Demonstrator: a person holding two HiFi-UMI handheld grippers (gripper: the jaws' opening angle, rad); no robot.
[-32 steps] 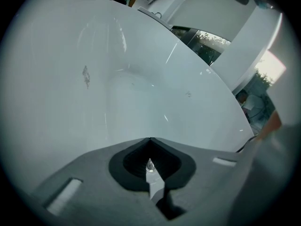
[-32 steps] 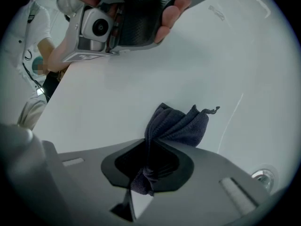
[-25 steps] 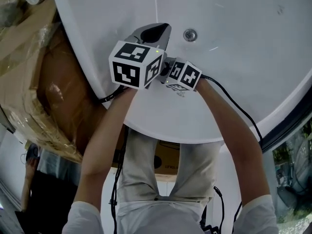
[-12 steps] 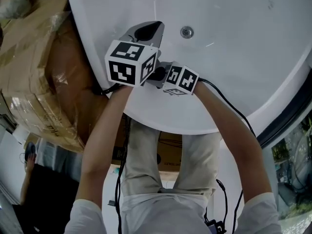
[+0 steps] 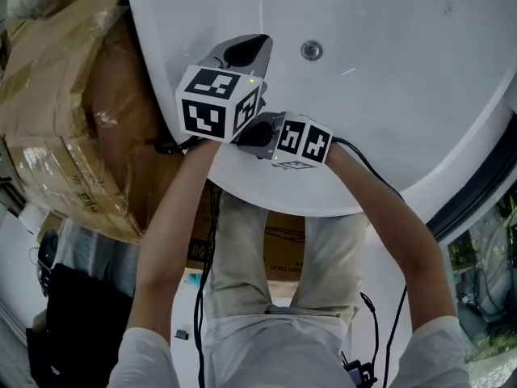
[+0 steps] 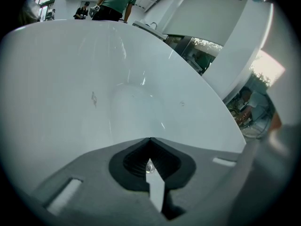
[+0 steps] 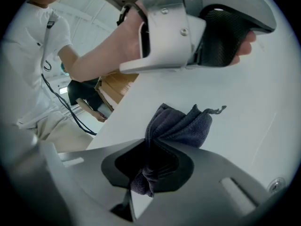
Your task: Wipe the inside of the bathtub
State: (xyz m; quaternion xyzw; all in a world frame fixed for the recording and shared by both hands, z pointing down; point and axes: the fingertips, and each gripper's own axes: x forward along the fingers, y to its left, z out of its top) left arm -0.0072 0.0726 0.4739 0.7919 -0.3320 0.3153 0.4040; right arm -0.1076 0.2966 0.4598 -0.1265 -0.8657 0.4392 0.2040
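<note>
The white bathtub (image 5: 388, 95) fills the upper head view, with its round drain (image 5: 311, 51) on the floor. My left gripper (image 5: 246, 48) hangs over the tub's near left side, jaws shut with nothing between them; its own view looks along the tub's curved inside (image 6: 117, 79) past the left gripper (image 6: 150, 142). My right gripper (image 5: 252, 132) sits just beneath and beside the left one, near the tub's near rim. In the right gripper view, the right gripper (image 7: 153, 142) is shut on a dark grey cloth (image 7: 181, 126) that bunches out against the white tub surface.
Plastic-wrapped cardboard boxes (image 5: 65, 111) stand close against the tub's left side. A dark window frame (image 5: 477, 192) runs along the right. Cables (image 5: 380, 184) trail from both grippers. A person (image 6: 115, 1) stands beyond the tub's far end. The drain (image 7: 275, 185) shows at the lower right.
The right gripper with the cloth has slid a little toward the tub's near rim. The left gripper has stayed almost in place.
</note>
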